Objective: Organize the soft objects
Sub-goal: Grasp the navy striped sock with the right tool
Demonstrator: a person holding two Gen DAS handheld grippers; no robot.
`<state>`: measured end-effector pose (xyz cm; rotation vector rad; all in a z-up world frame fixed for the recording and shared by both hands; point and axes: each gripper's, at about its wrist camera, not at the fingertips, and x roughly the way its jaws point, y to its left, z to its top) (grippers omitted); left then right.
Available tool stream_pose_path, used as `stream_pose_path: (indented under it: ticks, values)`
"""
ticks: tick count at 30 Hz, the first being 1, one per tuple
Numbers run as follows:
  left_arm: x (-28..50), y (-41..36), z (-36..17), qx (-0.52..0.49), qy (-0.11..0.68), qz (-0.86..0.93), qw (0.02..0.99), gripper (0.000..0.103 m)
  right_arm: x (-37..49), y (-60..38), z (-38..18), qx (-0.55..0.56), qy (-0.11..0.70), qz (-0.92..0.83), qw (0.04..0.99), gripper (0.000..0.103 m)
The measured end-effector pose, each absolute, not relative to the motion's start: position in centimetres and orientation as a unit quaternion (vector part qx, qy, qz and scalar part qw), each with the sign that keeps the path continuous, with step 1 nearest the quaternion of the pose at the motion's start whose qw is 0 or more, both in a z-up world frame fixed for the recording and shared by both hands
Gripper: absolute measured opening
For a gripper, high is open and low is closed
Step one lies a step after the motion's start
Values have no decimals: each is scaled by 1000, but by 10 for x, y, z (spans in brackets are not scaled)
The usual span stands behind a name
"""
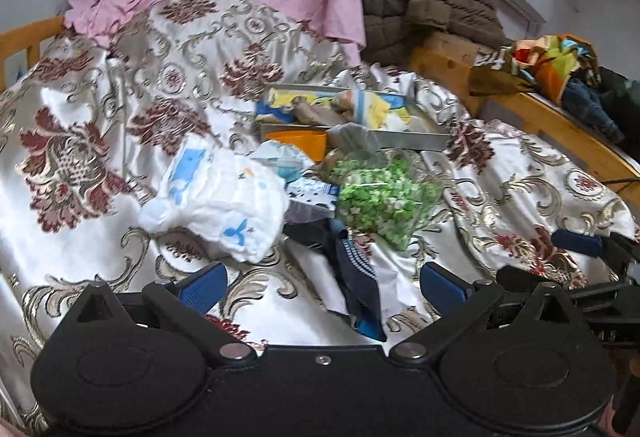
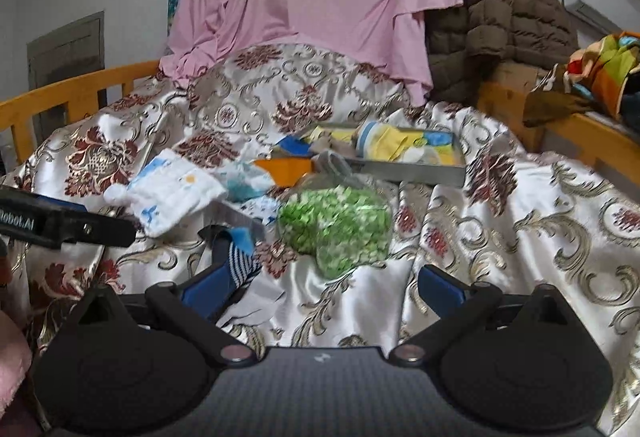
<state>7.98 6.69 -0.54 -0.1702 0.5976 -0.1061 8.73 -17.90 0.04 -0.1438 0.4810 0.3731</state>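
Across the left wrist view, the left hand-held gripper (image 1: 322, 287) hangs spread wide and empty above a bed draped in a glossy floral cover (image 1: 100, 109). A dark striped sock (image 1: 356, 277) lies between its fingers, slightly ahead, with no visible contact. Beyond it sit a white cloth with blue whale prints (image 1: 224, 197), a clear bag of green pieces (image 1: 380, 193) and a metal tray (image 1: 416, 139) already holding folded yellow and blue fabrics. The right hand-held gripper (image 1: 580, 243) shows at the right edge, apart from everything. I judge the sock light, limp and easy to bunch; pinching it mid-length should lift it whole, though the satin cover beneath looks slippery and could be caught too.

From the right wrist view, the right hand-held gripper (image 2: 322, 287) is likewise fully parted and grasps nothing. The sock (image 2: 236, 261) lies just beside its left finger; whether they touch I cannot tell. The bag (image 2: 336, 225) rests ahead near centre, the whale cloth (image 2: 172, 193) to the left, the tray (image 2: 400, 167) farther back. The bag seems crinkly and shifting, best taken at its gathered top.
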Motion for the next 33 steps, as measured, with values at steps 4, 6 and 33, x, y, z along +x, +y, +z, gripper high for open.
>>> stream_pose_path:
  ticks: [4,6,33]
  values:
    - [84,72,-8,-95,306,-29,947,102,93,-173,-10,-67,257,204,942,103]
    - [86,75,-9,-102,311,-17,945,102,96,-168,-16,-68,265,217,937,103]
    - [132,95,-41,-201,345,-64,915,102,193,-99,-70,-87,313,294,899,51]
